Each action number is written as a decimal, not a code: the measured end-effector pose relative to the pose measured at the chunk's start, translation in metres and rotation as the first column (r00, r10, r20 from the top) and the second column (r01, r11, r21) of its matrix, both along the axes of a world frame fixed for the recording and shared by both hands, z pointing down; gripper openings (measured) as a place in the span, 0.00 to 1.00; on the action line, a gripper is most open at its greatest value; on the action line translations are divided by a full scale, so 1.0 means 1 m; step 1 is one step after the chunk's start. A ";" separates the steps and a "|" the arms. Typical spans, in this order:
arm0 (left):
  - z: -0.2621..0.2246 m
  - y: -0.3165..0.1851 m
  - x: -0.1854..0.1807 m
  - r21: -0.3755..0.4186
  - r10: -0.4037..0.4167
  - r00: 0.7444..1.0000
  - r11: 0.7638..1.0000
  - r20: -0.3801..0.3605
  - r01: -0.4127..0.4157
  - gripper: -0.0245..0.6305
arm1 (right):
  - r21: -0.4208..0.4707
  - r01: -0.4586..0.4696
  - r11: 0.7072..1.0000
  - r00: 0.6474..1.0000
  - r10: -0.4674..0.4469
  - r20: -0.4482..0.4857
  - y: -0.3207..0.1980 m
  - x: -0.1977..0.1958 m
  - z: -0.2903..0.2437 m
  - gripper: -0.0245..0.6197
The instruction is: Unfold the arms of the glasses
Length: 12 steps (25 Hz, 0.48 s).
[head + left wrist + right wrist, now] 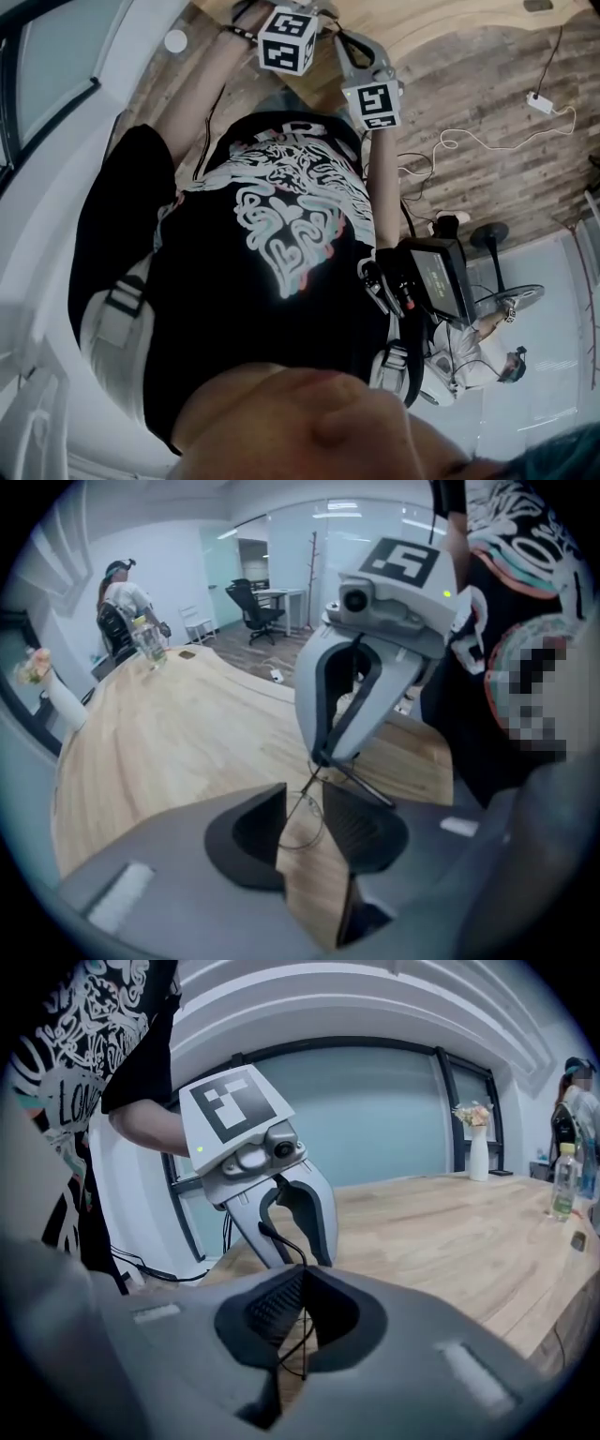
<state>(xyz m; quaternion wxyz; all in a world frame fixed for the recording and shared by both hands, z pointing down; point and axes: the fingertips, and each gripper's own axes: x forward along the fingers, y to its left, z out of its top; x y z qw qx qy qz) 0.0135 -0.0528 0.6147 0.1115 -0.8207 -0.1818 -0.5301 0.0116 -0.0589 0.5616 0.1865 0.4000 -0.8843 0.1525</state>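
Right gripper (302, 1279) is clamped on the thin black wire-rimmed glasses (302, 820), its ribbed dark pads pinching the fine frame over the pale, smooth-grained wooden table (178, 742). Left gripper (305, 797) stands wide, matte grey jaws parted. One round clear lens sits in the gap, and neither pad presses on it. A slim straight temple arm (356, 782) juts out sideways from the frame
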 end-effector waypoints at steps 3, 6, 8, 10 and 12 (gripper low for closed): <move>0.012 0.002 -0.002 0.029 0.095 0.994 0.995 0.050 -0.096 0.21 | 0.014 0.009 1.000 1.000 -0.009 0.008 0.000 -0.004 -0.004 0.04; 0.017 0.007 -0.005 0.036 0.165 0.982 0.985 0.087 -0.169 0.21 | 0.024 0.022 0.999 1.000 -0.022 0.012 0.004 -0.007 -0.007 0.04; 0.020 0.009 -0.006 0.035 0.194 0.976 0.979 0.102 -0.199 0.21 | 0.027 0.024 0.999 1.000 -0.024 0.017 0.004 -0.009 -0.008 0.04; 0.023 0.010 -0.008 0.038 0.212 0.971 0.975 0.114 -0.218 0.21 | 0.031 0.024 0.999 1.000 -0.024 0.014 0.004 -0.010 -0.008 0.04; 0.026 0.012 -0.009 0.041 0.222 0.967 0.973 0.121 -0.229 0.21 | 0.040 0.029 0.999 1.000 -0.029 0.001 0.006 -0.012 -0.009 0.04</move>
